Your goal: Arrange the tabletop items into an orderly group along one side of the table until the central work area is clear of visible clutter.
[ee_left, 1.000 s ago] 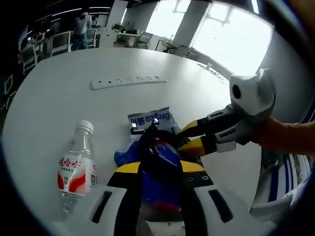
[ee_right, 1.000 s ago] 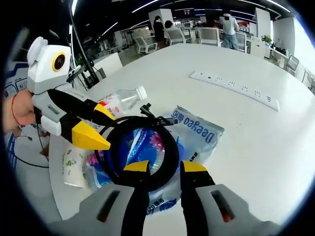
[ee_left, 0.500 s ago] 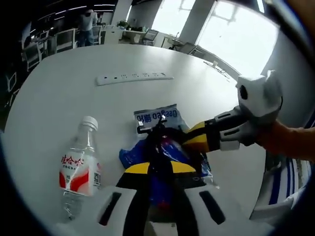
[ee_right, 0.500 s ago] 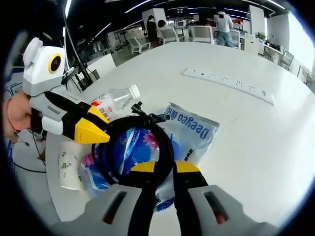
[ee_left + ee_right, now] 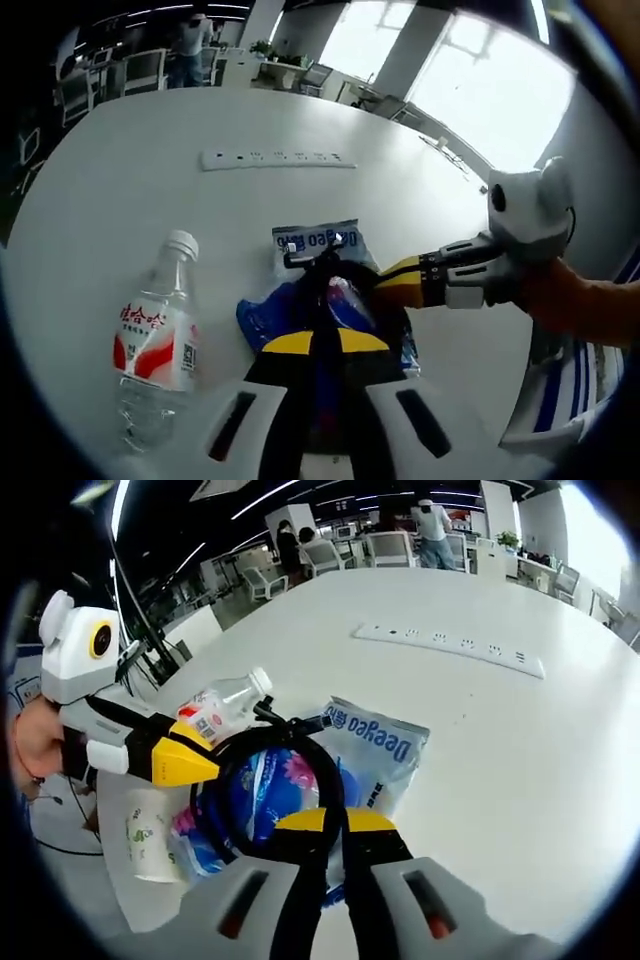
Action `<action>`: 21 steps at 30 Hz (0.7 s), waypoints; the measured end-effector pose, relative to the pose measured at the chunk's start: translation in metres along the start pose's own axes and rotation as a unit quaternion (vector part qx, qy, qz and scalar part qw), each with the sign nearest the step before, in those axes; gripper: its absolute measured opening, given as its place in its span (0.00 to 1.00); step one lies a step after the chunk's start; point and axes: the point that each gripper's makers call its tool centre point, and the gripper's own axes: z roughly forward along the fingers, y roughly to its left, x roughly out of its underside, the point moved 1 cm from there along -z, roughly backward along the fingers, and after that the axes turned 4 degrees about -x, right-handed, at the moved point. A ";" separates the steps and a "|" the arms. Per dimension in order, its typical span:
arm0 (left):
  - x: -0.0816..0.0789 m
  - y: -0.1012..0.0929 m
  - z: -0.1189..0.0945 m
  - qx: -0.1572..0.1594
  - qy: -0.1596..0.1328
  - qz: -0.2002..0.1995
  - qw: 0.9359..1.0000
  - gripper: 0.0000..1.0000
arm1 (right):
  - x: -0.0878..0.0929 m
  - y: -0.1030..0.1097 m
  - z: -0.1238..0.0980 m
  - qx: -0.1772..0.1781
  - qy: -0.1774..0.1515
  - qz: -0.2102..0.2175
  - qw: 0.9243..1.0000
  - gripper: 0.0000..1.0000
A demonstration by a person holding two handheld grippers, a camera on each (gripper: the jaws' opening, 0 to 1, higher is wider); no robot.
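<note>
Coiled black cable over blue packet

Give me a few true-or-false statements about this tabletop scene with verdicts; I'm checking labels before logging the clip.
1. The water bottle lies on its side. True.
2. The black cable coil rests on the blue packets. True.
3. The power strip sits under the coil. False: it lies apart, farther across the table.
4. The right gripper is wide open. False: its jaws are shut on the coil.
5. The bottle's cap is blue. False: white.
</note>
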 end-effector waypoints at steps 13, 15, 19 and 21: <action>-0.008 -0.008 -0.010 0.003 -0.016 -0.003 1.000 0.01 | -0.008 0.003 -0.020 -0.002 -0.018 0.020 1.000 0.00; -0.009 -0.009 -0.012 0.004 -0.018 -0.003 1.000 0.00 | -0.010 0.003 -0.024 -0.004 -0.023 0.025 0.999 0.00; -0.014 -0.013 -0.017 0.006 -0.025 -0.003 1.000 0.00 | -0.013 0.005 -0.031 -0.005 -0.027 0.025 0.999 0.00; -0.015 -0.016 -0.019 0.007 -0.027 -0.002 1.000 0.00 | -0.014 0.006 -0.034 -0.007 -0.030 0.027 0.999 0.00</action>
